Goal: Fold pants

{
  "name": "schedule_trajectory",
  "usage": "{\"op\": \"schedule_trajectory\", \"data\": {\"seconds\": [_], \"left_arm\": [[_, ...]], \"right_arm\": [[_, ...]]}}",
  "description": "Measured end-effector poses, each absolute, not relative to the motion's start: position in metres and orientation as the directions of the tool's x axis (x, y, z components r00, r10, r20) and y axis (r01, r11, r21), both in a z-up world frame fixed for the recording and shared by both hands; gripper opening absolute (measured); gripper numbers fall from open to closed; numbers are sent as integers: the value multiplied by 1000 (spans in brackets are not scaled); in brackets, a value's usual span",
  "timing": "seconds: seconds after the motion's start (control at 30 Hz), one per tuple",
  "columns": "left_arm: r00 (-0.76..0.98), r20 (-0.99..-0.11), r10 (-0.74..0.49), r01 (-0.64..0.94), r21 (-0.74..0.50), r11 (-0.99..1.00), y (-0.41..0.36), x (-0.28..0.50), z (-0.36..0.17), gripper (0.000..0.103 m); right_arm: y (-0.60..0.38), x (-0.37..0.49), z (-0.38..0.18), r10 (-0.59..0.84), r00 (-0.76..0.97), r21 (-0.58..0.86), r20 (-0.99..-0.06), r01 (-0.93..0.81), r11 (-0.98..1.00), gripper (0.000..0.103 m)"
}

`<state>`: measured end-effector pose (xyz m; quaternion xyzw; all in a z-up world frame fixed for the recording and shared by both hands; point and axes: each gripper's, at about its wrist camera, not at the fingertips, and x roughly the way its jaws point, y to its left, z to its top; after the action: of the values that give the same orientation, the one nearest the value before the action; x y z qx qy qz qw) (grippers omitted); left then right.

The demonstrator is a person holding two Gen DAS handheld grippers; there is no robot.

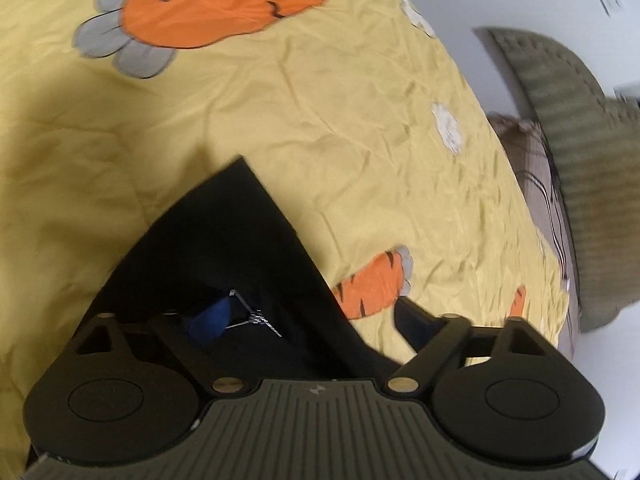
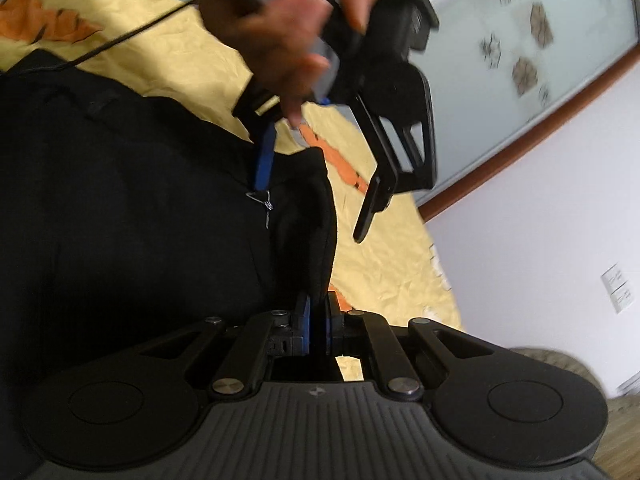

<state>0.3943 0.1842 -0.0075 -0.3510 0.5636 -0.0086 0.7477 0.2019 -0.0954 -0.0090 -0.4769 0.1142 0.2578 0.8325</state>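
Black pants (image 2: 140, 200) are spread on a yellow carrot-print sheet (image 1: 280, 100), filling the 9 o'clock side of the rt wrist view. Rt gripper (image 2: 316, 320) is clamped on a raised fold of the pants edge, blue pads pressed tog. Lt gripper (image 2: 316, 196) is seen at 12 o'clock, held by a hand (image 2: 280, 40), jaws apart, one blue finger (image 2: 264, 160) on the fabric, the other over the sheet.

Bare yellow bedspread (image 1: 280, 120) beyond black pants (image 1: 224, 248).
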Motion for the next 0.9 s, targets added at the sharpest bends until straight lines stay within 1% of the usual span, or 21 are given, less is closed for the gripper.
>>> {"op": "schedule_trajectory", "data": {"seconds": [0.03, 0.1, 0.13, 0.2, 0.3, 0.43, 0.53, 0.67, 0.77, 0.9], "left_arm": [[375, -834, -405, -397, -540, 742, 187, 391, -7, 57], [376, -810, -450, -373, -577, 727, 190, 385, -6, 22], [377, -804, -460, -362, -585, 725, 190, 379, -4, 15], [414, -796, -442, -333, -585, 740, 190, 363, 5, 11], [481, -777, -406, -243, -563, 790, 185, 323, 30, 10], [535, -759, -372, -122, -505, 855, 175, 252, 52, 9], [526, -771, -358, -90, -469, 879, 173, 205, 46, 9], [500, -807, -314, -94, -411, 907, 178, 161, 24, 9], [484, -828, -282, -131, -388, 913, 186, 145, 5, 9], [509, -821, -260, -140, -376, 916, 193, 129, 2, 10]], "right_arm": [[-93, 200, -10, 318, 842, -738, -436, -537, 409, 7], [-94, 193, -12, 307, 852, -751, -423, -520, 407, 7], [-90, 191, -14, 303, 855, -755, -420, -515, 406, 7], [-90, 187, -11, 301, 860, -752, -413, -508, 420, 7], [-86, 177, 2, 312, 860, -733, -405, -509, 452, 7], [-87, 132, 22, 354, 842, -689, -407, -538, 486, 7], [-83, 90, 28, 390, 810, -647, -438, -586, 488, 7], [-67, 47, 14, 417, 768, -620, -487, -640, 454, 7], [-55, 34, -1, 423, 743, -584, -519, -670, 458, 7], [-48, 22, -9, 420, 744, -562, -519, -668, 488, 7]]}}
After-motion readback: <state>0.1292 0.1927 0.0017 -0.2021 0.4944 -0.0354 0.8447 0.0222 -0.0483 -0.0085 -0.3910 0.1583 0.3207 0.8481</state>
